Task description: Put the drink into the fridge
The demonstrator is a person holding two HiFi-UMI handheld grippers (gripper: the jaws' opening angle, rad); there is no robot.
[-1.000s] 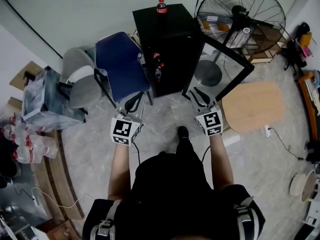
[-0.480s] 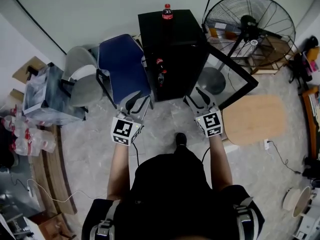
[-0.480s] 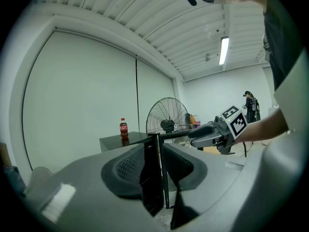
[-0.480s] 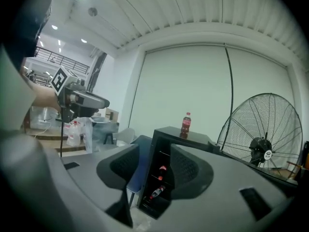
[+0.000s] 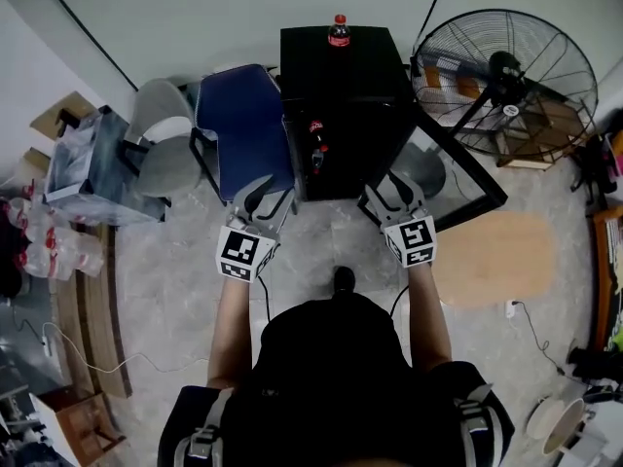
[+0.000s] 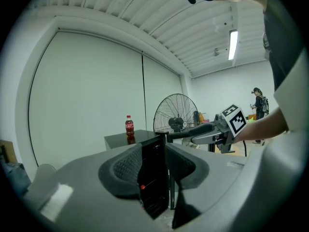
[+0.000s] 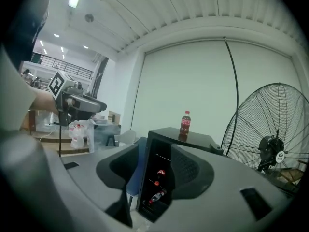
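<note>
You are holding both grippers out toward the black fridge (image 5: 341, 71), and neither is carrying anything. The left gripper (image 5: 266, 198) and the right gripper (image 5: 389, 193) have both just been spreading their fingers, which are now standing released and wide, with only the distant fridge showing in the gap between each pair. The drink (image 5: 339, 30), a red-capped bottle with a red label, is standing upright on the fridge's top near its back edge, well apart from both grippers; its print is too small to read in any view. The fridge's glass door (image 5: 458, 168) is hanging open on your right, and a grey round shape behind its pane is hard to identify. The inside of the fridge is lying in deep shadow: the right gripper view is picking out a few bottles (image 7: 158, 195) on its shelves, one lying tilted, but their number is not clear. A blue chair (image 5: 241, 125) is standing just beside the fridge on your left, and a large fan (image 5: 506, 81) is standing on the right, cut off at the edge of the right gripper view. Your own torso is hiding the floor below your arms.
</note>
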